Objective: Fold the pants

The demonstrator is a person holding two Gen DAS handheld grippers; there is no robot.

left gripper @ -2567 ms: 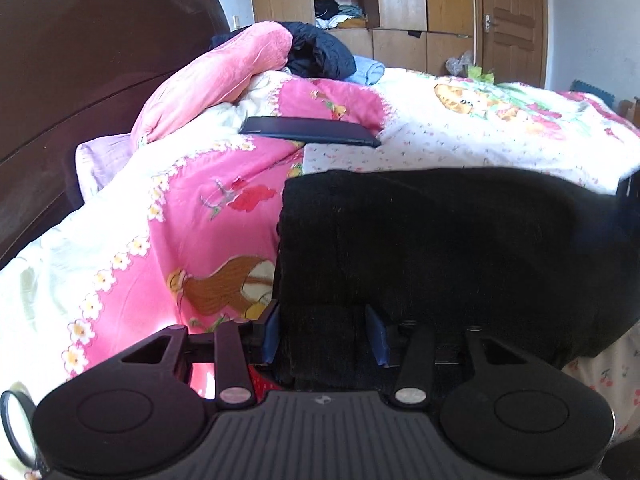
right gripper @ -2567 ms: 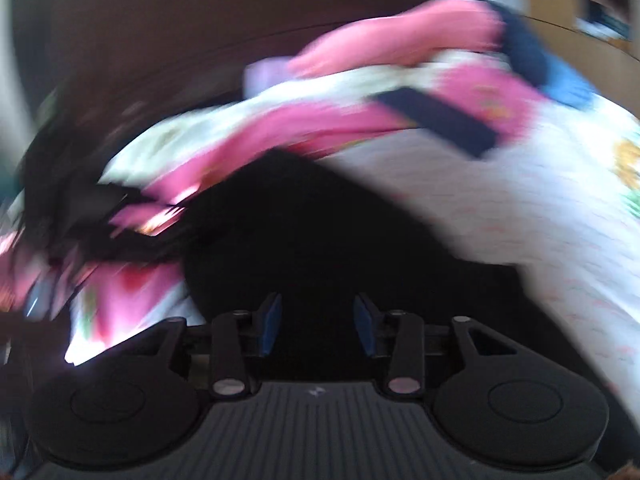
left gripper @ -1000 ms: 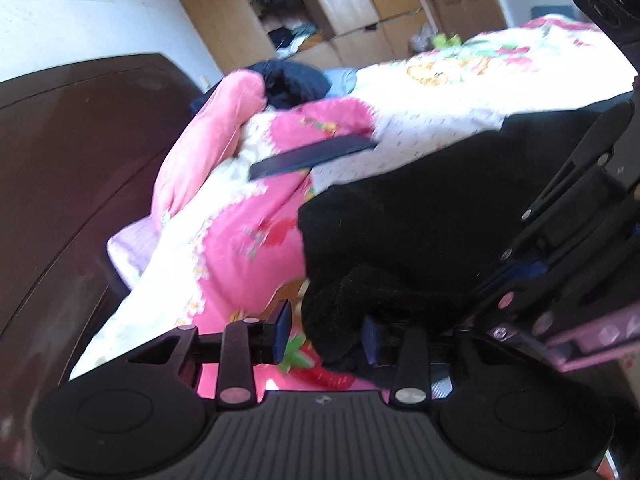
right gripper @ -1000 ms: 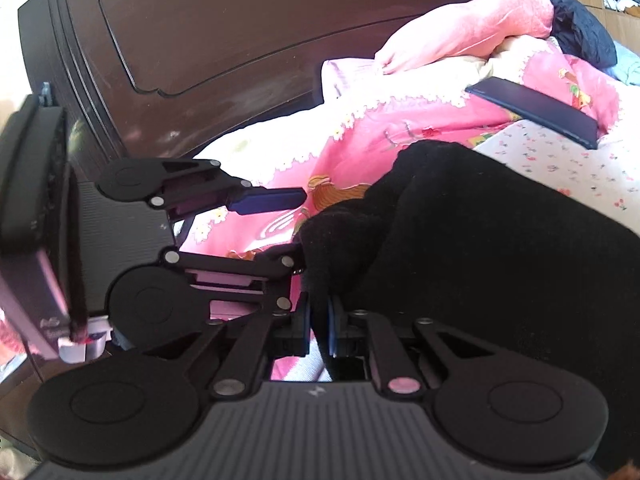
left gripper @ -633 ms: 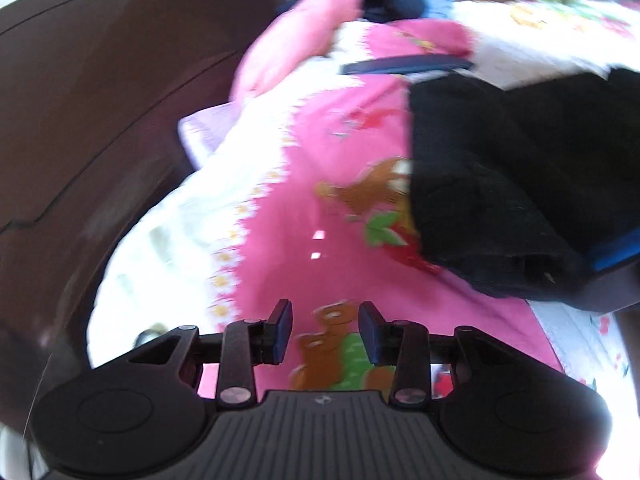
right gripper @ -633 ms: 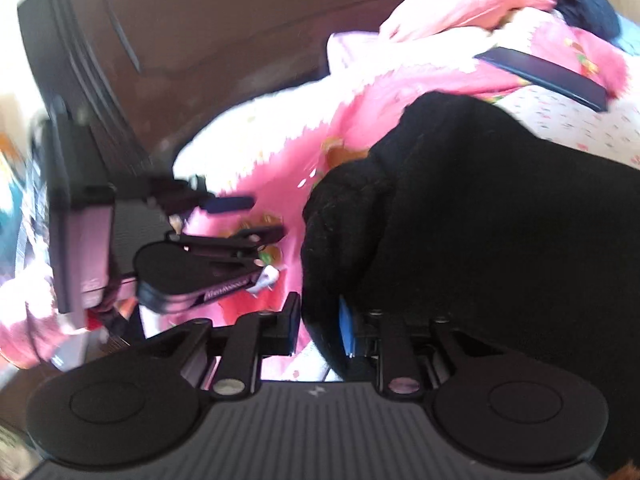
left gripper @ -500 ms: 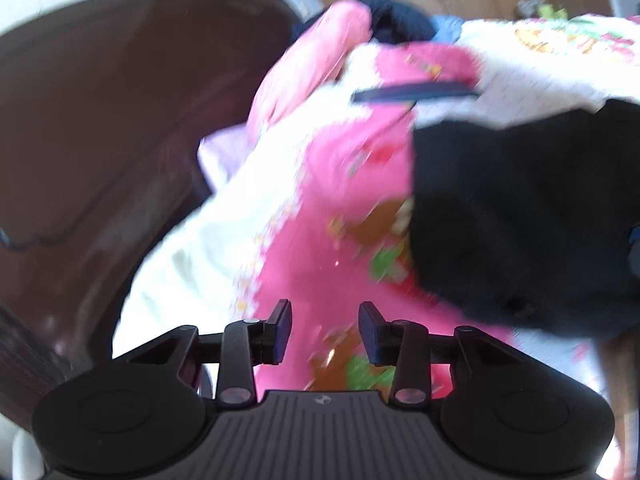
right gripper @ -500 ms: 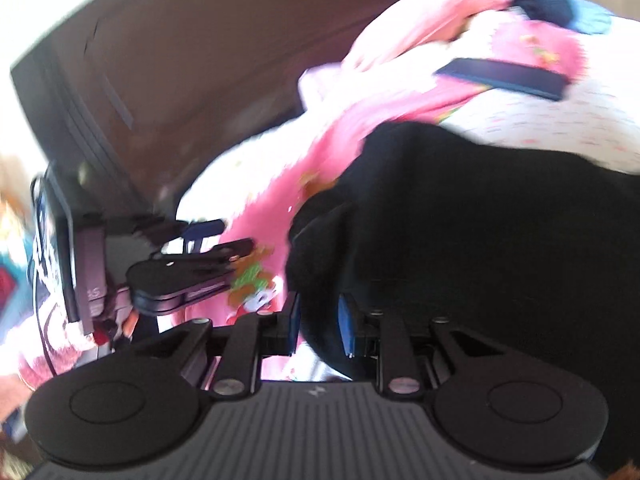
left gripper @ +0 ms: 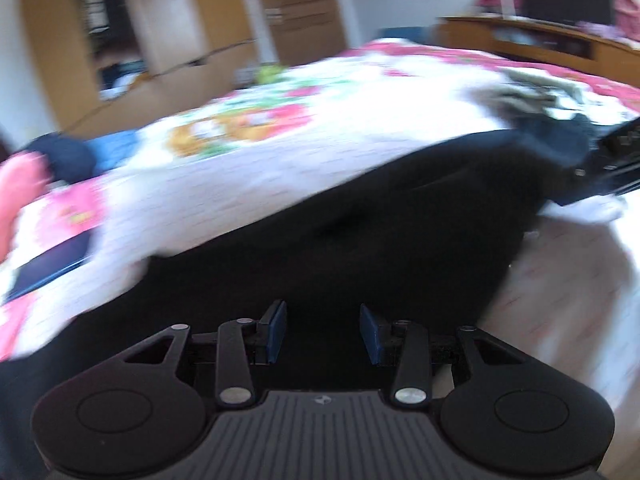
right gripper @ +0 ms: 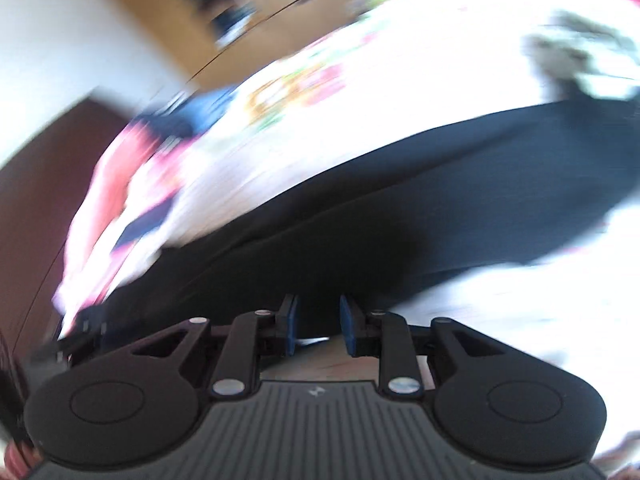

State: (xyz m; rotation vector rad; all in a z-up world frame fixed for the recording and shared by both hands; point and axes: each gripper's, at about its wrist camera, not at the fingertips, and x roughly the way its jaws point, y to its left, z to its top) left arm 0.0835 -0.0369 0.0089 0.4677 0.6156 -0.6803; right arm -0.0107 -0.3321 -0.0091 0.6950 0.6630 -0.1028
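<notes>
Both views are smeared with motion blur. In the left wrist view, far off to the left of the jaws, a pink pillow [left gripper: 16, 188] lies at the frame edge with a dark bundle of clothing [left gripper: 66, 156] just beyond it. Nearer, still left of the jaws, a flat dark blue object [left gripper: 50, 266] lies on the flowered bed cover [left gripper: 280, 152]. The left gripper [left gripper: 323, 334] has its jaws parted with nothing between the blue pads [left gripper: 277, 330]. The black pants [left gripper: 380, 240] lie spread on the bed directly ahead of and under these jaws, stretching away up and to the right. At their far right end part of the right gripper [left gripper: 616, 164] reaches in from the frame edge, beside a rumpled dark and pale heap of fabric [left gripper: 532, 96]. Wooden wardrobes [left gripper: 168, 28] stand behind the bed.

In the right wrist view, a dark wooden headboard [right gripper: 44, 184] fills the left side, and part of the left gripper [right gripper: 80, 336] shows low at the left, beside the near edge of the pants [right gripper: 440, 216]. The right gripper [right gripper: 318, 326] has just been opening its jaws; they stand a little apart, the pads [right gripper: 349, 330] clear of the cloth. The pants begin just ahead of the jaws and run off to the upper right across the bed cover [right gripper: 400, 80].
</notes>
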